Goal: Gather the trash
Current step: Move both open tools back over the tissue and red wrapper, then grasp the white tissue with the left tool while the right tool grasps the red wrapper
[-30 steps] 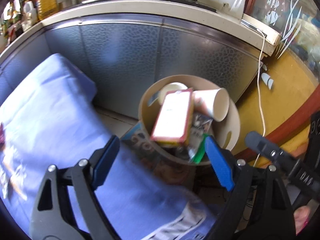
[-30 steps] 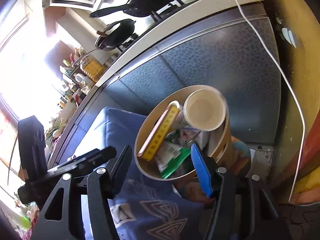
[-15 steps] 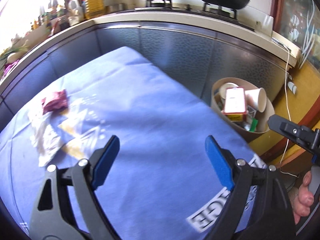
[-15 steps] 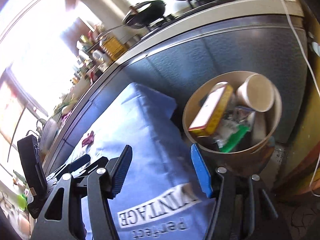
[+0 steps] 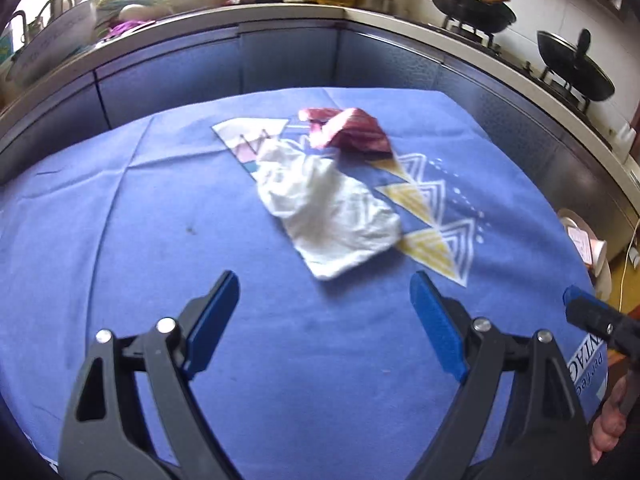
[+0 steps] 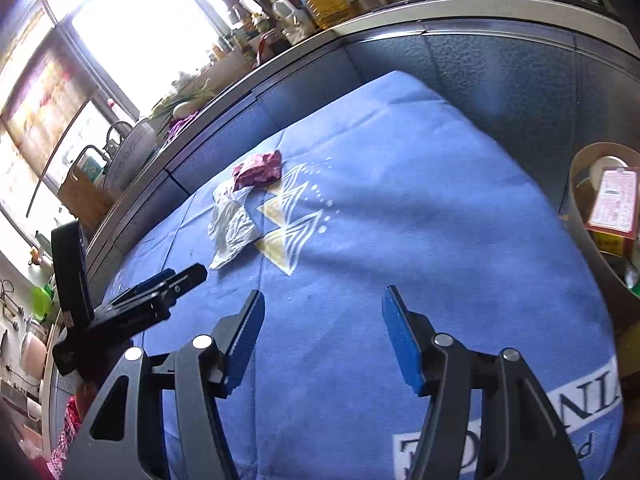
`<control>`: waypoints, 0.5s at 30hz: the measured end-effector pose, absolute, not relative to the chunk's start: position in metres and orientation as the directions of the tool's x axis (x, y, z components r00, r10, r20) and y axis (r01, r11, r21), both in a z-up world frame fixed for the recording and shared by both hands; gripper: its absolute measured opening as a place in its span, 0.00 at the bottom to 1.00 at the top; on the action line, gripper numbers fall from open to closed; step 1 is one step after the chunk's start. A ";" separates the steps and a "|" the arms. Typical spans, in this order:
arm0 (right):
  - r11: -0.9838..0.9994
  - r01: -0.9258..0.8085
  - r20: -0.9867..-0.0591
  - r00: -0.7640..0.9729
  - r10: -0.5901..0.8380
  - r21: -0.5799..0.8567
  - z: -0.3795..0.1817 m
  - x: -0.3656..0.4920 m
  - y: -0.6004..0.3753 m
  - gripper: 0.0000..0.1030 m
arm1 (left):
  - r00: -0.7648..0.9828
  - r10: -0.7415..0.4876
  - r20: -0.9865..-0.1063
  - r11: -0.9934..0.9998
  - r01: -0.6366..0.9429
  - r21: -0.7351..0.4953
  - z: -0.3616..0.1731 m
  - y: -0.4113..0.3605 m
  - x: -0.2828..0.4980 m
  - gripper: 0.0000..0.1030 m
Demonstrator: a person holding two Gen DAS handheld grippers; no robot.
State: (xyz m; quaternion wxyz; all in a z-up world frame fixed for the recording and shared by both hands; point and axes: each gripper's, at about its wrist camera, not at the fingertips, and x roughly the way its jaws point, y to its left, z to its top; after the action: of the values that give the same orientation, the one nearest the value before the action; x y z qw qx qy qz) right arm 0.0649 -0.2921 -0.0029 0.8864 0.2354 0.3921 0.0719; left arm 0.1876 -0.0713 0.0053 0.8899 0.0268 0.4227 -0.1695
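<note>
The crumpled white tissue (image 5: 332, 216) lies at the centre of the left wrist frame on the blue cloth (image 5: 160, 208) that covers the tabletop, resting partly on the cloth's printed triangle pattern. The crumpled red wrapper (image 5: 348, 130) sits at the tissue's upper edge, touching or just overlapping it; I cannot tell which. In the right wrist frame, the same tissue (image 6: 232, 230) and wrapper (image 6: 258, 170) appear left of centre. The round tan bin (image 6: 580, 208) stands at the right edge of that frame, beside the tabletop and well apart from both items; it holds a pink-and-yellow box (image 6: 614, 204) and other trash. My left gripper (image 5: 324, 320) hovers above the cloth in the lower part of its frame, near the tissue but not touching it, with the jaws spread wide and holding nothing. My right gripper (image 6: 322, 330) hovers above the cloth at lower centre of its frame, jaws likewise wide apart and empty. Dark cabinet fronts (image 5: 288, 60) run behind the tabletop. Two black woks (image 5: 472, 12) sit on the stove at upper right of the left wrist frame, and bottles (image 6: 320, 0) line the counter in the upper part of the right wrist frame.
</note>
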 end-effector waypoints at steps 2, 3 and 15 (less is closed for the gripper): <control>0.882 0.039 -0.672 0.664 0.328 0.470 -0.005 0.076 -0.277 0.58 | 0.584 -0.261 -0.769 0.945 0.318 -0.079 0.003 -0.066 0.201 0.81; 0.883 0.032 -0.675 0.658 0.334 0.467 -0.006 0.080 -0.270 0.58 | 0.580 -0.258 -0.773 0.944 0.321 -0.075 0.001 -0.066 0.206 0.81; 0.897 0.024 -0.681 0.660 0.318 0.441 0.008 0.147 -0.271 0.58 | 0.515 -0.309 -0.799 0.925 0.357 -0.128 -0.016 -0.101 0.249 0.78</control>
State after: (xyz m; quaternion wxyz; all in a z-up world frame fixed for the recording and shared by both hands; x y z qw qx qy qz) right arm 0.1468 -0.2711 0.0084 0.8861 0.2112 0.4042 0.0829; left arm 0.2487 -0.1011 -0.0156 0.8701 0.0264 0.4534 -0.1915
